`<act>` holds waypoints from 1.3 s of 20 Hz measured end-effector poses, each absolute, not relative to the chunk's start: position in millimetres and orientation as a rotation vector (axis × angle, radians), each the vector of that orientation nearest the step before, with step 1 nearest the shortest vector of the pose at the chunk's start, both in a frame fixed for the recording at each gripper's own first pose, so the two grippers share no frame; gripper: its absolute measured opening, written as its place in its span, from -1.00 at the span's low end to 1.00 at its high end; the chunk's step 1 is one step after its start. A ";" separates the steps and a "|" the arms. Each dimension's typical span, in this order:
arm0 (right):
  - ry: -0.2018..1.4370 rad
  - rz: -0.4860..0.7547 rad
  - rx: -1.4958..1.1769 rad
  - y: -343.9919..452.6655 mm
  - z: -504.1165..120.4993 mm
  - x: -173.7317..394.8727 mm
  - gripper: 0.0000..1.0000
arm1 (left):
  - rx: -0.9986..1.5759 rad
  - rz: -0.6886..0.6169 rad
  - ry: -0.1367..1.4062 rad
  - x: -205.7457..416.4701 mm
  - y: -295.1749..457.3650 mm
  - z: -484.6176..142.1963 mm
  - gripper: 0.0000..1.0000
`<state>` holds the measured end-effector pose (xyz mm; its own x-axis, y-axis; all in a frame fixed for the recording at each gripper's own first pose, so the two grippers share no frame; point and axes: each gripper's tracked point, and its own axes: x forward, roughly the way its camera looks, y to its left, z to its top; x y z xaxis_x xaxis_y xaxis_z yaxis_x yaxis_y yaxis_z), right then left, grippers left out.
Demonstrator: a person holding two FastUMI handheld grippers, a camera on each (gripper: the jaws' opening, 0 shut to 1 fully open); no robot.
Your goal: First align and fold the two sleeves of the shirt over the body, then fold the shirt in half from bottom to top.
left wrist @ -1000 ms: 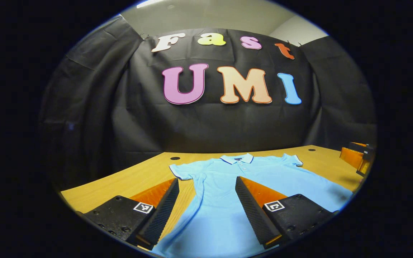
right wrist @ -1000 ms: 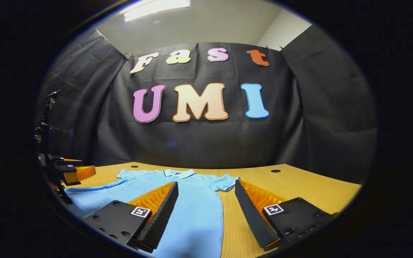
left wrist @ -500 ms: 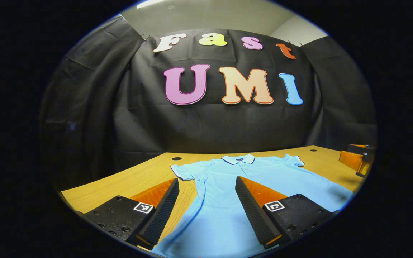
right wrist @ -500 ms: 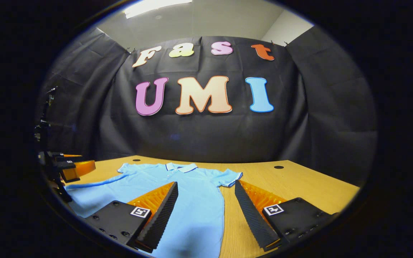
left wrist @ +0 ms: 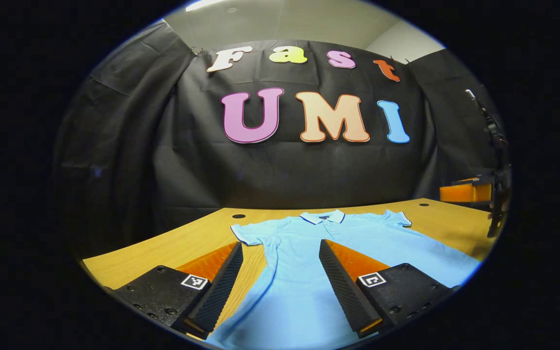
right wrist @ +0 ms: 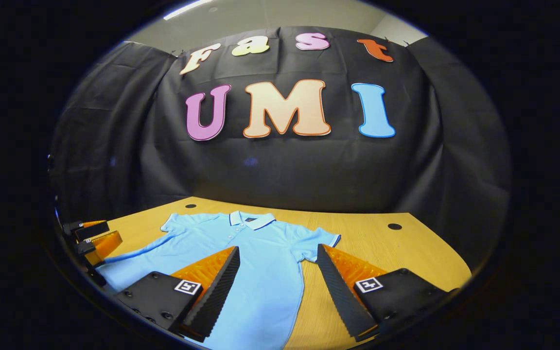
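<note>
We see a wooden table (left wrist: 173, 245) with a light, yellowish grain, and we take it as our landmark. Small dark round holes sit in its top near the far edge: one (left wrist: 238, 216) toward the far left corner in the left gripper view, another (right wrist: 394, 226) toward the far right in the right gripper view. Behind the table's far edge hangs a creased black cloth wall (right wrist: 309, 170), wrapping round both sides. Above the cloth we see a pale ceiling (left wrist: 280, 19) with a bright light strip (right wrist: 187, 8).
</note>
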<state>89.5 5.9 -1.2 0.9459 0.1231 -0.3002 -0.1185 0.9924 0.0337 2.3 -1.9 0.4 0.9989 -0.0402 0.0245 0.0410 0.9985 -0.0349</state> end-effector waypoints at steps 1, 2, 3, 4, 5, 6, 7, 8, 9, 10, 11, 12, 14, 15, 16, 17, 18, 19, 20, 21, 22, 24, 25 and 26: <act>0.313 0.117 0.008 1.8 0.3 101.0 0.98 | -0.035 -0.042 -0.024 2.6 -2.6 -0.1 0.92; 0.327 0.113 0.002 -1.3 -0.3 112.1 0.97 | -0.035 -0.044 -0.023 2.7 -2.4 0.3 0.92; 0.339 0.118 -0.003 -3.5 -1.3 124.4 0.98 | -0.035 -0.046 -0.023 1.8 -2.8 -0.6 0.92; 0.357 0.115 0.002 -6.1 -5.3 136.5 0.97 | -0.034 -0.047 -0.023 1.7 -2.5 -0.3 0.92; 0.378 0.114 0.011 -9.3 -8.3 151.5 0.98 | -0.034 -0.048 -0.023 1.8 -2.4 0.6 0.92; 0.402 0.105 0.019 -12.7 -13.0 161.2 0.98 | -0.034 -0.048 -0.023 2.4 -2.7 0.6 0.92; 0.424 0.096 0.025 -15.5 -17.0 172.6 0.98 | -0.034 -0.048 -0.023 2.5 -2.6 1.0 0.92; 0.453 0.075 0.018 -21.3 -25.2 185.4 0.97 | -0.034 -0.049 -0.022 2.7 -2.6 0.3 0.92; 0.489 0.050 0.016 -28.5 -32.6 197.5 0.97 | -0.034 -0.051 -0.021 3.0 -2.5 0.6 0.92; 0.520 0.031 0.013 -34.0 -43.1 210.6 0.98 | -0.035 -0.052 -0.021 2.6 -2.3 0.6 0.92; 0.550 0.017 0.000 -39.4 -53.4 222.6 0.98 | -0.035 -0.054 -0.022 2.4 -2.7 0.6 0.92; 0.580 -0.004 -0.016 -46.5 -65.5 231.4 0.97 | -0.035 -0.056 -0.023 3.8 -3.2 0.7 0.92; 0.635 -0.025 -0.037 -54.0 -88.2 247.8 1.00 | -0.034 -0.061 -0.022 3.6 -4.3 0.5 0.92; 0.654 -0.041 -0.032 -57.3 -98.3 257.1 1.00 | -0.034 -0.063 -0.022 3.2 -4.7 1.3 0.92; 0.671 -0.050 -0.025 -60.1 -105.9 262.3 0.99 | -0.034 -0.064 -0.022 3.1 -4.3 -0.2 0.92; 0.689 -0.067 -0.013 -63.6 -114.7 270.3 1.00 | -0.034 -0.066 -0.022 3.2 -4.3 0.9 0.92; 0.698 -0.078 -0.006 -66.6 -122.7 275.6 1.00 | -0.034 -0.068 -0.022 4.0 -5.3 0.4 0.92; 0.712 -0.091 0.000 -70.0 -130.7 280.2 0.98 | -0.034 -0.073 -0.022 4.1 -6.5 1.4 0.92; 0.727 -0.101 0.005 -72.7 -138.5 282.4 0.98 | -0.032 -0.079 -0.019 5.5 -7.6 0.0 0.92; 0.742 -0.108 0.010 -75.3 -146.2 284.6 0.98 | -0.031 -0.084 -0.014 5.4 -8.9 -1.4 0.92; 0.758 -0.117 0.014 -77.8 -155.1 285.8 0.98 | -0.029 -0.085 -0.010 4.4 -8.7 -2.6 0.92; 0.778 -0.127 0.043 -79.1 -166.4 287.8 0.98 | -0.028 -0.085 -0.008 4.7 -8.1 -2.0 0.92; 0.784 -0.135 0.051 -81.8 -169.6 288.9 1.00 | -0.028 -0.085 -0.009 5.3 -7.8 -1.4 0.92; 0.786 -0.141 0.054 -84.2 -172.6 289.6 0.98 | -0.028 -0.085 -0.008 5.7 -7.8 -2.0 0.92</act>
<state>289.6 -84.2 -172.6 0.6981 -0.1060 -0.7081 0.1462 0.9893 -0.0040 5.7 -7.8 -2.0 0.9963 -0.0852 0.0092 0.0855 0.9960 -0.0278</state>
